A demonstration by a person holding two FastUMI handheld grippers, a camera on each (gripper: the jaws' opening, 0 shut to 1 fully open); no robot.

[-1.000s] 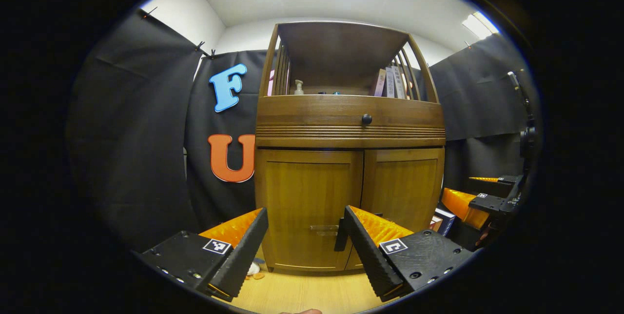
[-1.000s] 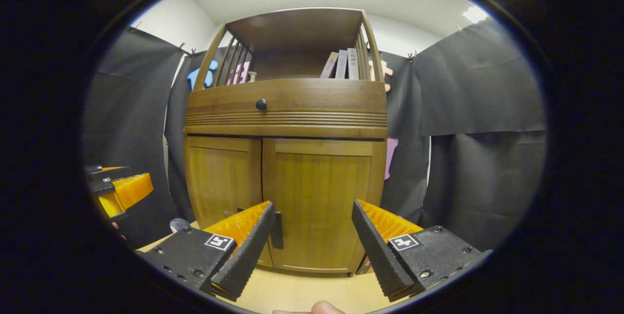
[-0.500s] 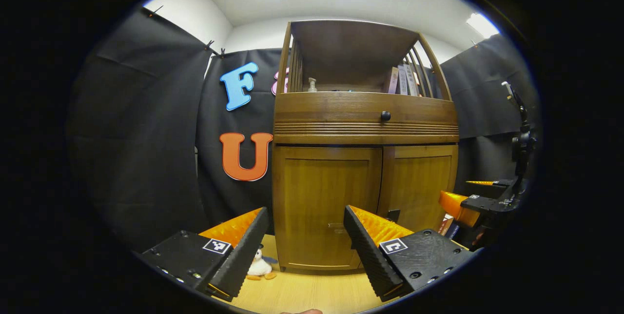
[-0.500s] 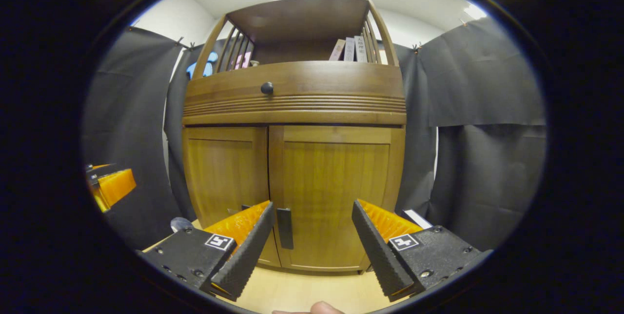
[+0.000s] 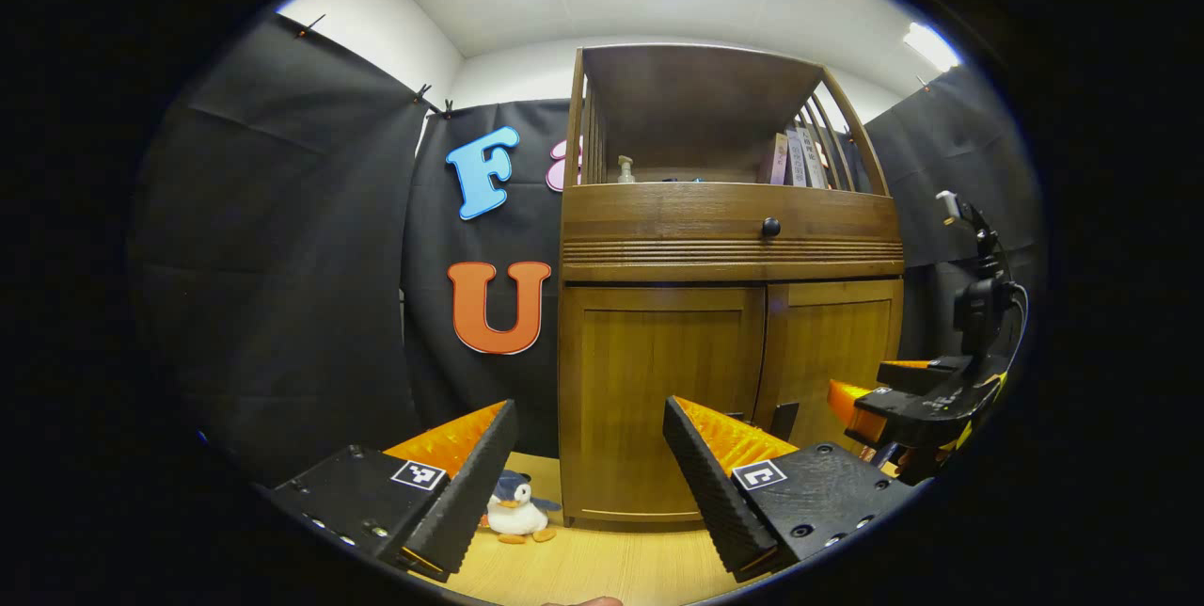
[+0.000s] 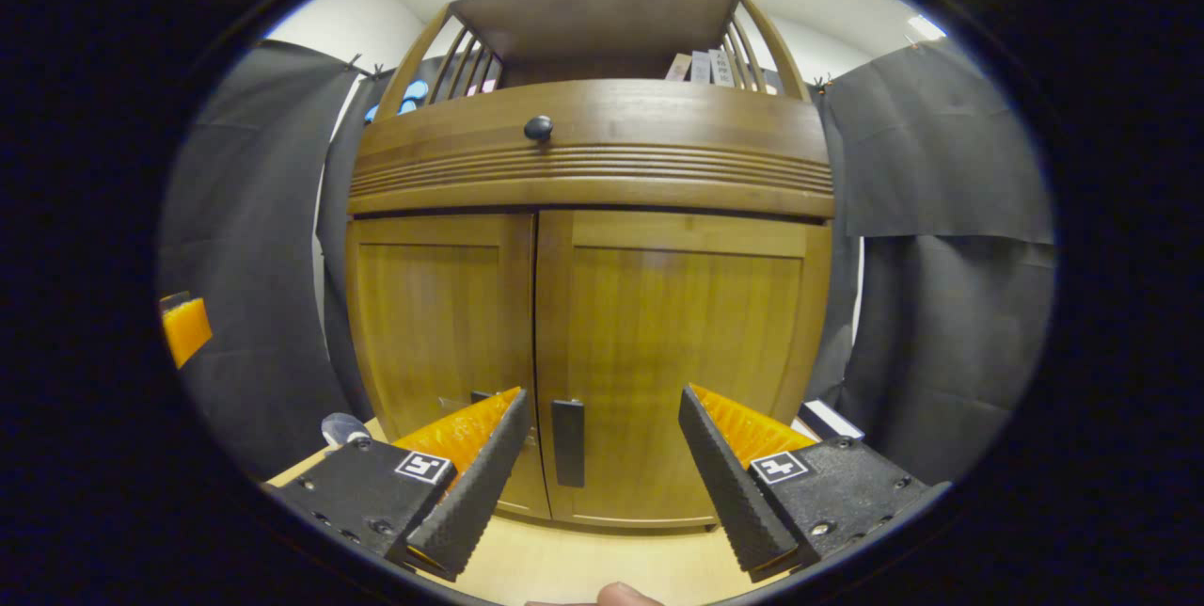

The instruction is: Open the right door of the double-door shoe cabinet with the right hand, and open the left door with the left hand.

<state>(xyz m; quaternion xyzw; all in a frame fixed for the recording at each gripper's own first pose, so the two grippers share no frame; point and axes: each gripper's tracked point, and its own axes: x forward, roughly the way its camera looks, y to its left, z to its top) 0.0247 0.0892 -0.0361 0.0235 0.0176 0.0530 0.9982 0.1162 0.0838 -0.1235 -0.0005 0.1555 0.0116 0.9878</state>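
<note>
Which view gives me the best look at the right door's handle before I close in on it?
The right gripper view: the right door's handle stands upright near the door's inner edge, in plain sight between the open fingers of the right gripper. In the left gripper view the same handle is small, off to the side, and partly cut off.

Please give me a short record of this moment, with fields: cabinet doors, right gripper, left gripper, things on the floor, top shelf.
cabinet doors: right door and left door both shut
right gripper: open, facing the right door handle, not touching
left gripper: open, apart from the cabinet
floor: penguin toy beside the cabinet's left corner
top shelf: books, pump bottle
</note>
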